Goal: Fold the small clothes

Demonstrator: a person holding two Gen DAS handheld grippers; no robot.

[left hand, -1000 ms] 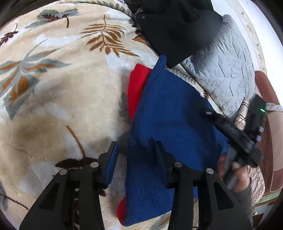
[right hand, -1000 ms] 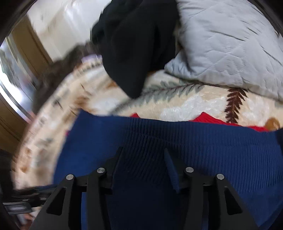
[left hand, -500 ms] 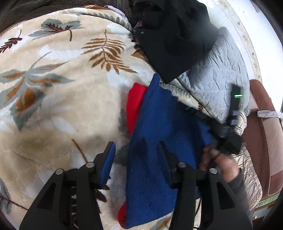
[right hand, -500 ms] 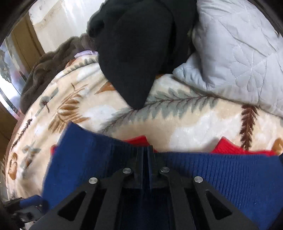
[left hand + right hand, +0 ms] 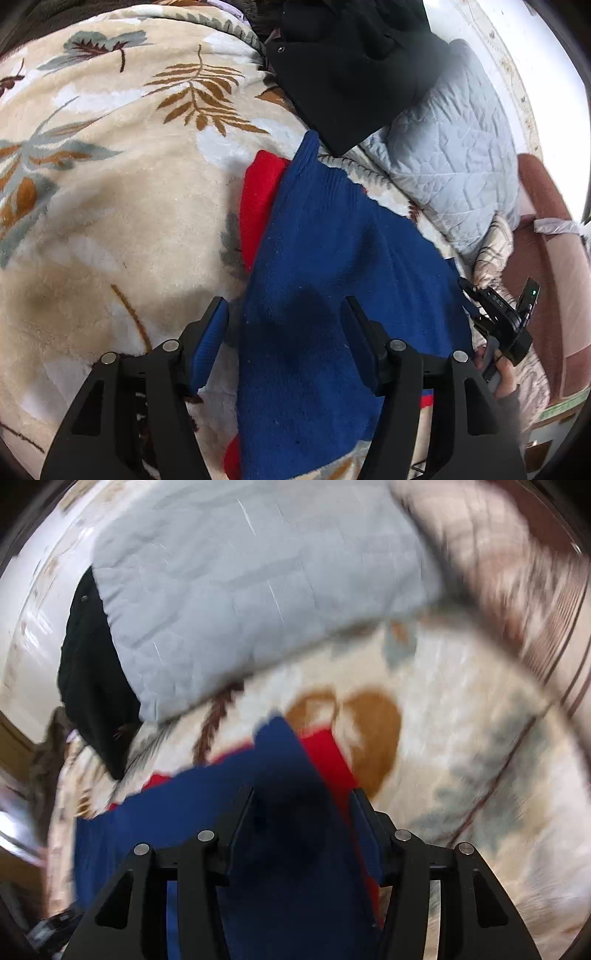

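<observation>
The blue sweater [image 5: 325,280] lies on the bed [image 5: 110,221], red trim at its ten o'clock edge. The left gripper [image 5: 284,339] and right gripper [image 5: 303,830] have just been opening, jaws apart, cloth seemingly loose between them. Soft knit may slump, undoing the fold.

- A blue knit garment [image 5: 332,266] with red trim lies spread on a cream leaf-patterned blanket [image 5: 110,184].
- In the left wrist view its blue body runs as a long band from 6 o'clock up toward 12 o'clock and narrows to a ribbed tip.
- A red part [image 5: 258,199] shows from under the blue layer at its 10 o'clock edge; more red peeks out at the lower end, near 7 o'clock.
- In the blurred right wrist view a blue corner [image 5: 277,738] points to 12 o'clock, with red [image 5: 325,753] just beside it at 2 o'clock.
</observation>
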